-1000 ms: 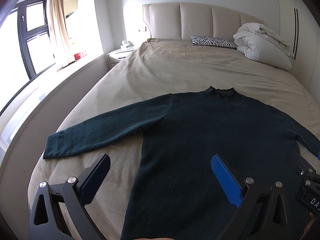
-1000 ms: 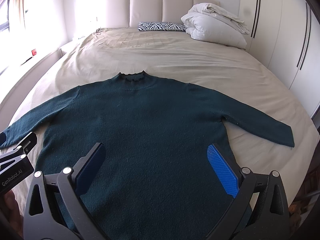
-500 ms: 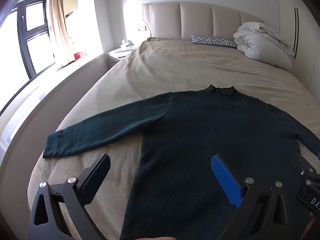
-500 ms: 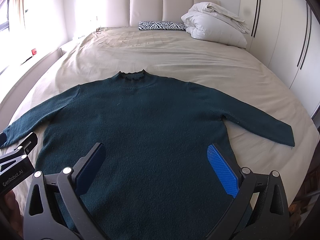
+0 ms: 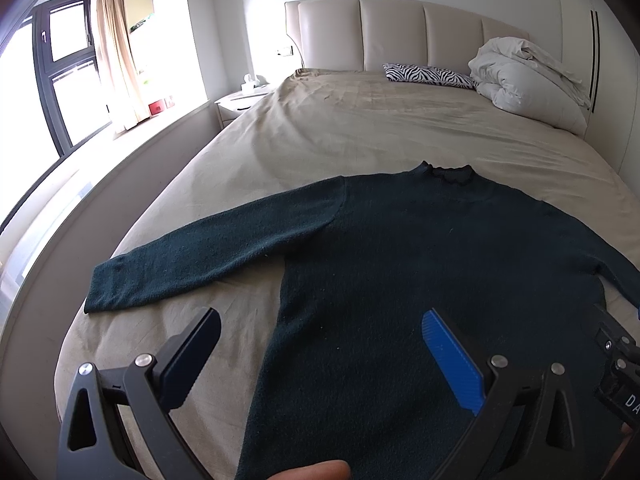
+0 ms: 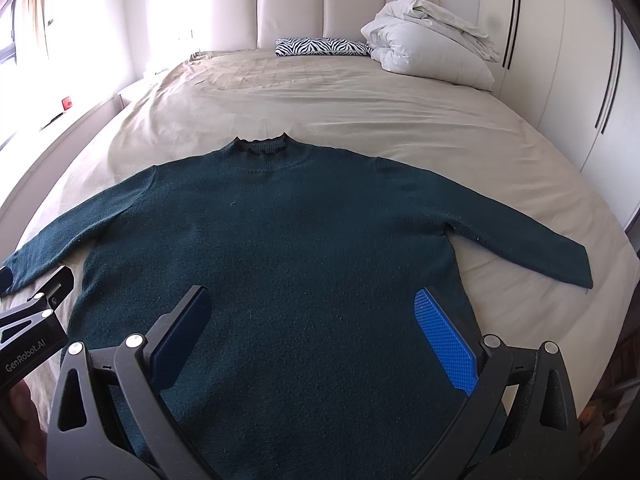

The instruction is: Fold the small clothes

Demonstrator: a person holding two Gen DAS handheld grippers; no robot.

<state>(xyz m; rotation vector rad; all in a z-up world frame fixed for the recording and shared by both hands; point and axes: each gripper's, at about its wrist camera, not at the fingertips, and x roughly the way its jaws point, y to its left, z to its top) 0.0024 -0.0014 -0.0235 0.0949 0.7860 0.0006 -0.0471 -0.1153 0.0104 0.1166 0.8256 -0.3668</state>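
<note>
Lying flat and face up on the near half of the bed (image 6: 400, 120), the dark green sweater (image 6: 280, 240) has its collar at 12 o'clock and both sleeves spread, one cuff toward 9 o'clock, the other toward 3 o'clock. No fold looks made yet. Both tools hover over the hem end: the left gripper (image 5: 320, 356) and the right gripper (image 6: 316, 336) each have jaws spread wide with nothing between them. To my eye the sensible start is a sleeve: pinch one cuff (image 5: 104, 284) cleanly through a single layer, carry it low across the chest, and keep the knit from dragging the body askew. The left cuff sits close to the mattress edge, so a reach there has little margin. Ahead, toward 12 o'clock, plain sheet runs open up to the zebra pillow (image 6: 320, 46) and bundled duvet (image 6: 432, 56)
</note>
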